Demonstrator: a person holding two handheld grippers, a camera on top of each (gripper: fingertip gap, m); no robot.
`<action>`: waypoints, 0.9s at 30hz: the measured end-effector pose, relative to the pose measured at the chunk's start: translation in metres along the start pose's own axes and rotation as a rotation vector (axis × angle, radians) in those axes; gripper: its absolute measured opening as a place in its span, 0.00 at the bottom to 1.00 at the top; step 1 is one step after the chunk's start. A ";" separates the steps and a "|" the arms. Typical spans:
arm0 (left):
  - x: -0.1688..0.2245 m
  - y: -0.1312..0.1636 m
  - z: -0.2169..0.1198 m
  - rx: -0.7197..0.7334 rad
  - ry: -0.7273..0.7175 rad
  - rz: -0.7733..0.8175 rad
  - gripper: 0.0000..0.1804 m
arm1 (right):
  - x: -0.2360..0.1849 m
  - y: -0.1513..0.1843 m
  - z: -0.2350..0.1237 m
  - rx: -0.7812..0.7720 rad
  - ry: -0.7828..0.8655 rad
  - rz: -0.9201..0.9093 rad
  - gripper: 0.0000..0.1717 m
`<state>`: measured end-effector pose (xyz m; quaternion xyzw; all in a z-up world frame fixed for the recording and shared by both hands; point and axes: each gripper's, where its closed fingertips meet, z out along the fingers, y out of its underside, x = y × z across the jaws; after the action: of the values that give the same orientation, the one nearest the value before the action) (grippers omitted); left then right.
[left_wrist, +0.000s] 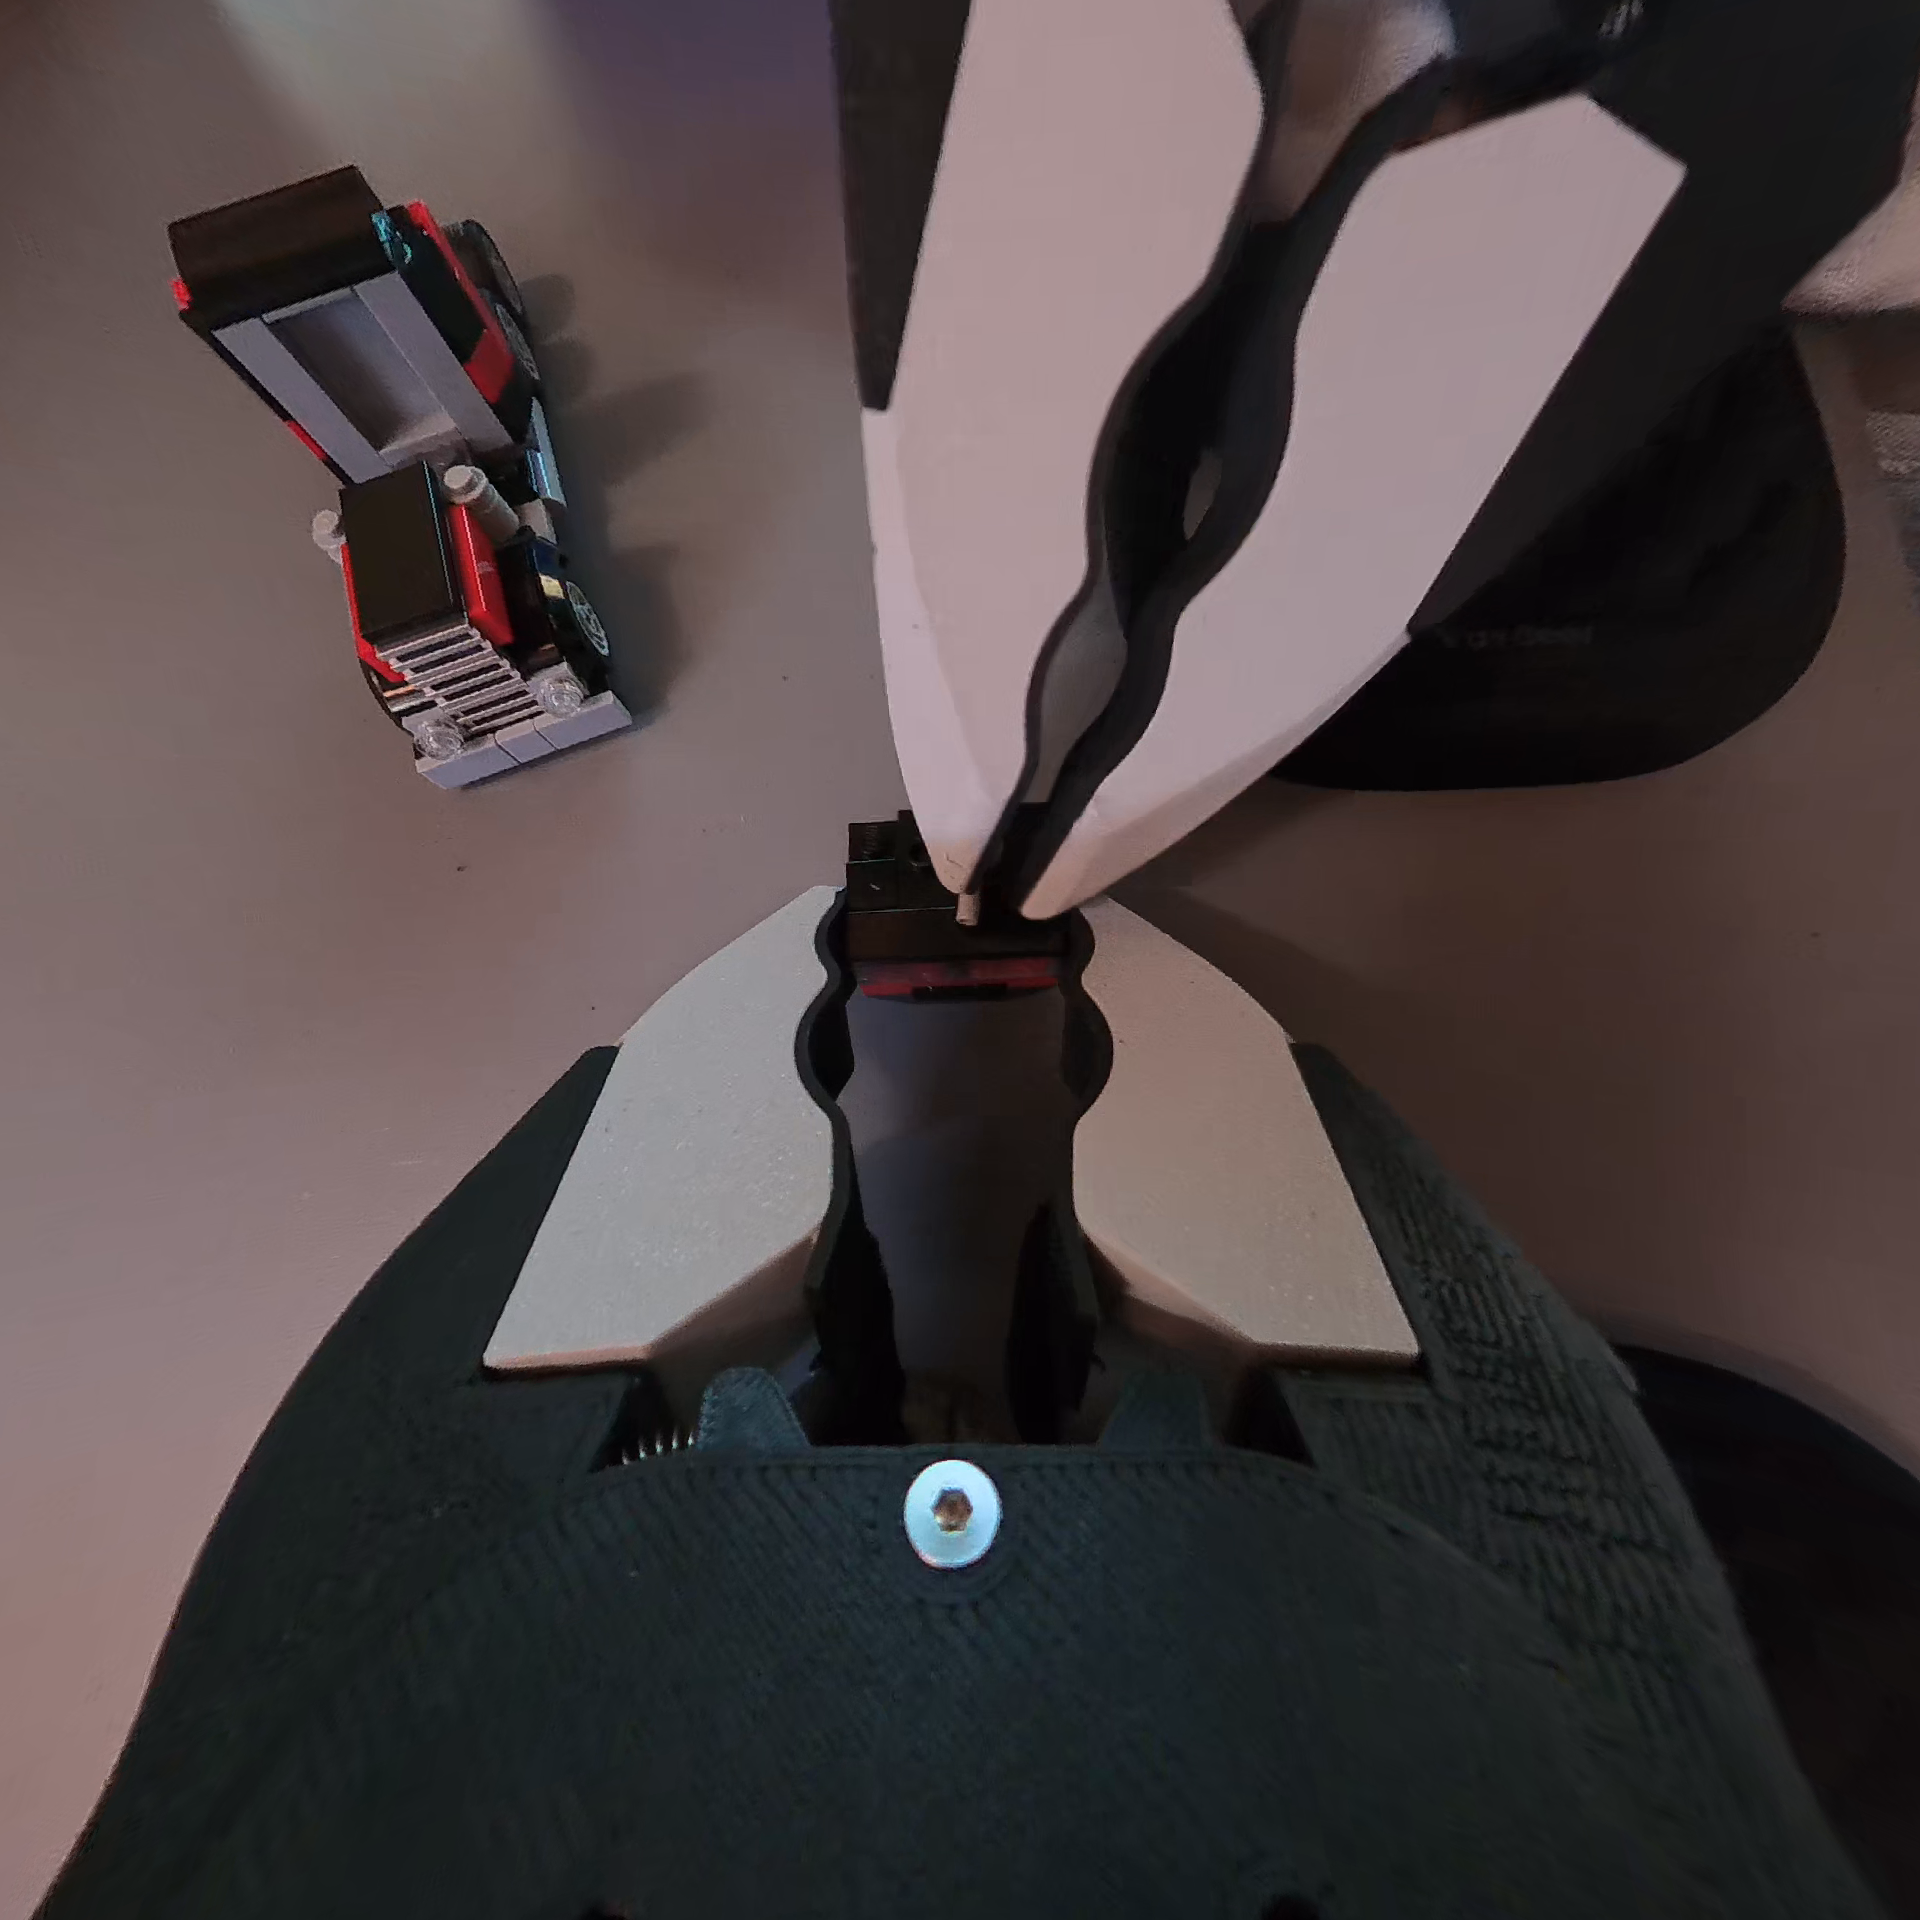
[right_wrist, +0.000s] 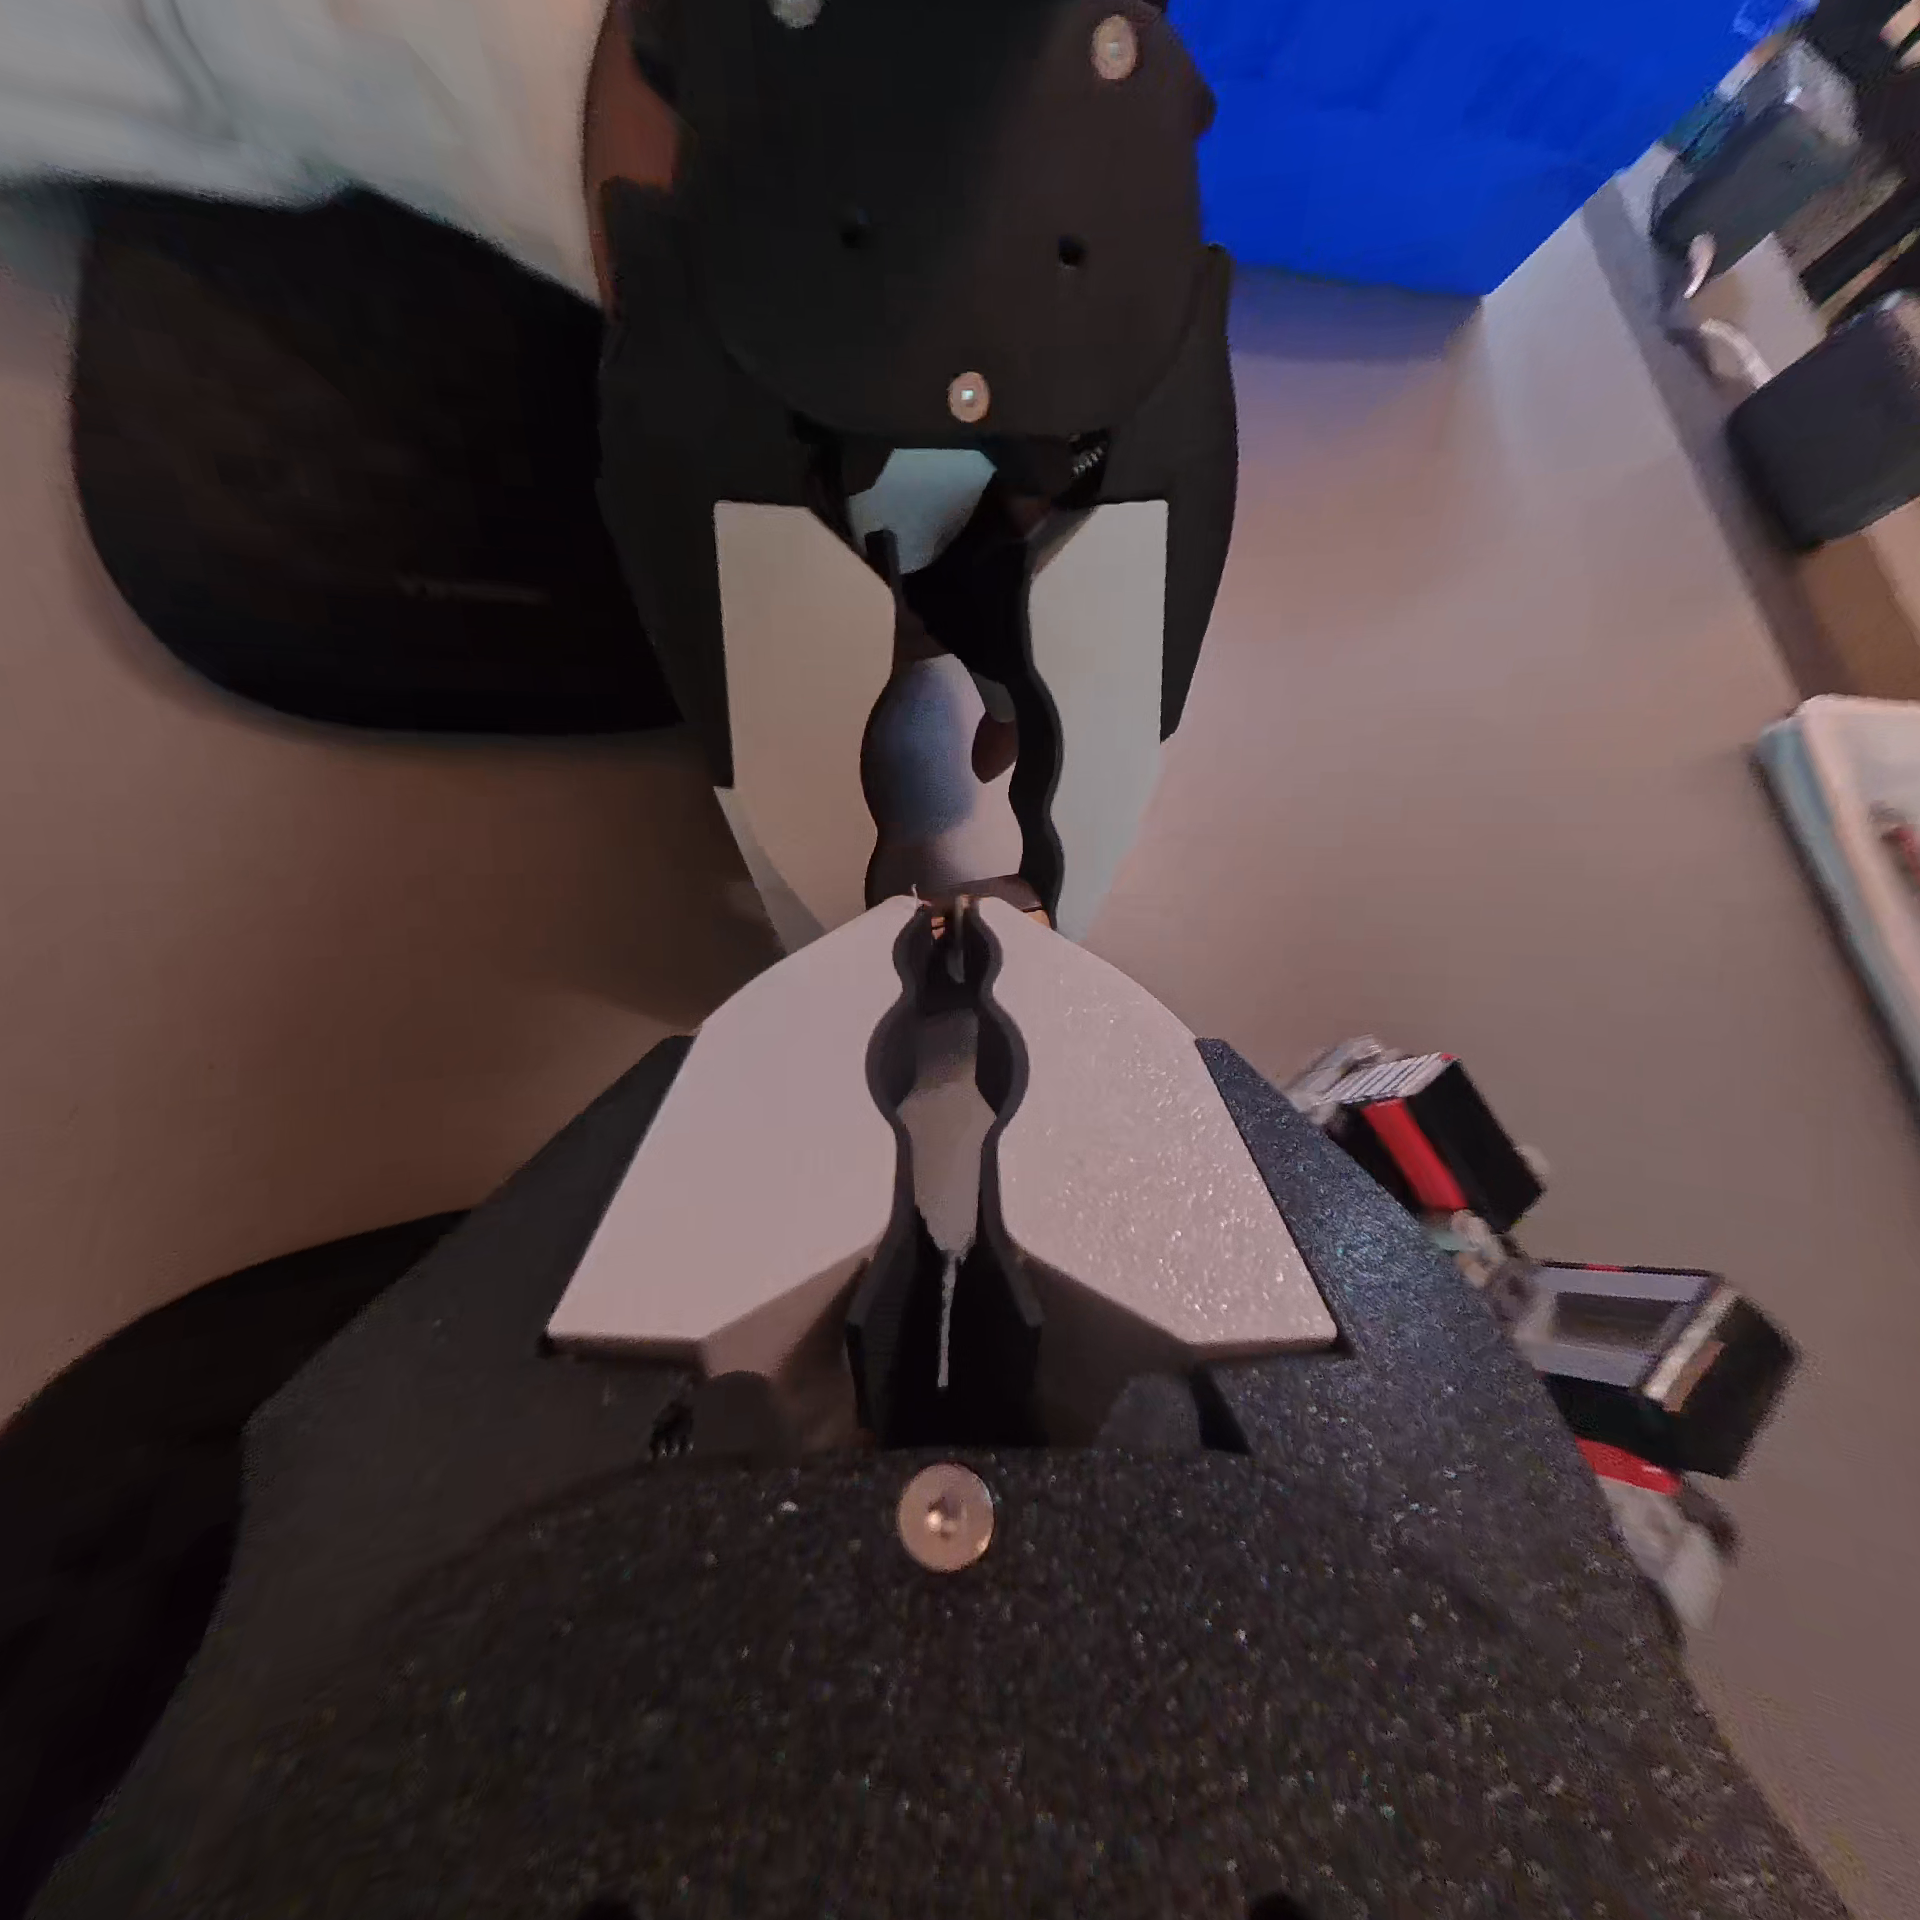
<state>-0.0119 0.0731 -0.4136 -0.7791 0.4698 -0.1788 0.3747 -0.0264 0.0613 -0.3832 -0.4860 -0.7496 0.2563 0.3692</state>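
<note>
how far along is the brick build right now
Done: a red, black and grey brick truck stands assembled on the table. In hand: the left tongs clamp a small black-and-red brick assembly, while the right tongs pinch a small light grey peg at its top. Left: the peg looks not fully seated, and the assembly sits apart from the truck.

The left gripper (left_wrist: 956, 951) clamps a black-and-red brick block (left_wrist: 935, 935) between its pads. The right gripper (left_wrist: 997, 899) pinches a small grey peg (left_wrist: 966, 907) atop it. A toy truck (left_wrist: 416, 488) stands on the desk (left_wrist: 208, 987).
</note>
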 end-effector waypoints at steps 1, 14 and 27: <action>0.000 0.000 0.000 0.000 -0.004 0.005 0.21 | 0.000 0.000 0.000 0.010 -0.022 0.057 0.04; 0.003 -0.001 0.000 0.003 0.009 0.038 0.21 | -0.002 0.003 0.003 -0.241 -0.146 -0.078 0.01; 0.001 0.000 0.000 -0.001 -0.006 0.014 0.21 | 0.030 0.007 -0.017 -0.162 0.456 -0.068 0.01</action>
<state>-0.0116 0.0719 -0.4136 -0.7765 0.4739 -0.1736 0.3771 -0.0169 0.0920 -0.3687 -0.5337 -0.6809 0.0663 0.4972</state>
